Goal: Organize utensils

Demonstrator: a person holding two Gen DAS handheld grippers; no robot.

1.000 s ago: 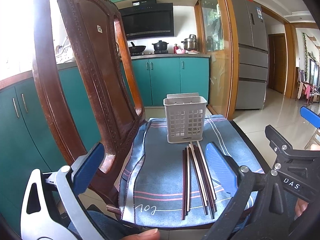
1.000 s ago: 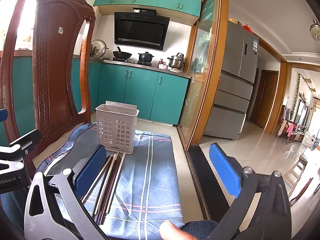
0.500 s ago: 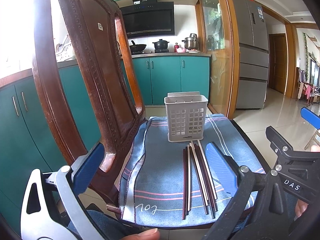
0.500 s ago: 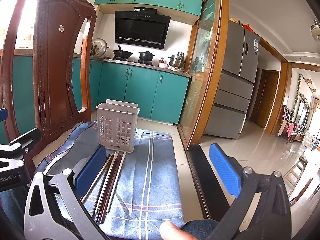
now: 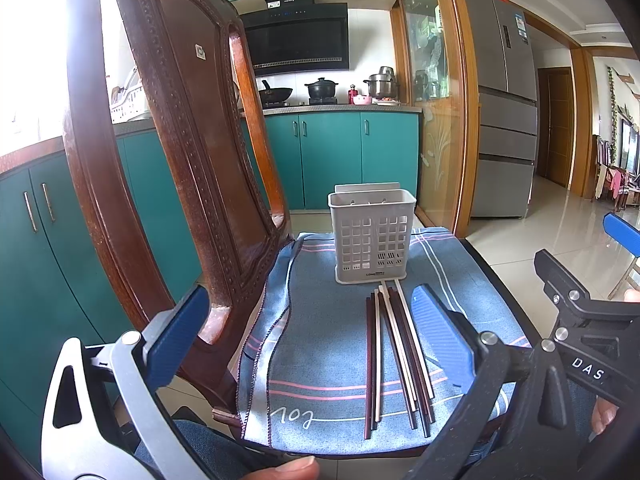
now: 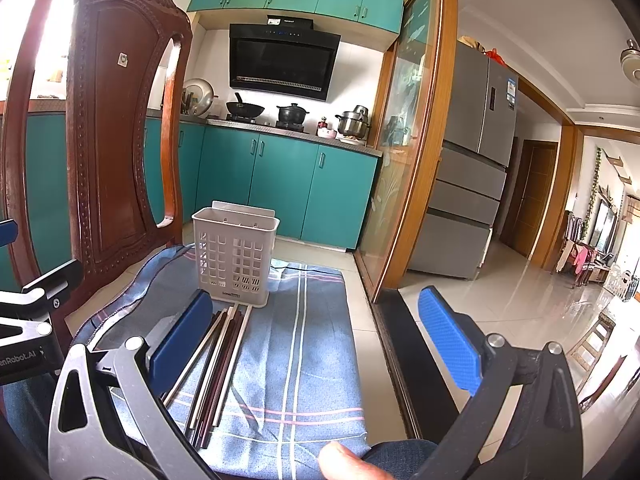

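Several chopsticks (image 5: 396,356) — dark and pale — lie side by side in the lower middle of the left wrist view, on a blue cloth (image 5: 320,344) over a chair seat, their far tips just short of a white slotted holder (image 5: 372,236) at centre. The left tongs (image 5: 308,336) gape wide, holding nothing. In the right wrist view, the chopsticks (image 6: 216,364) sit lower left, the holder (image 6: 235,256) above them; the right tongs (image 6: 320,344) are spread wide too, empty.
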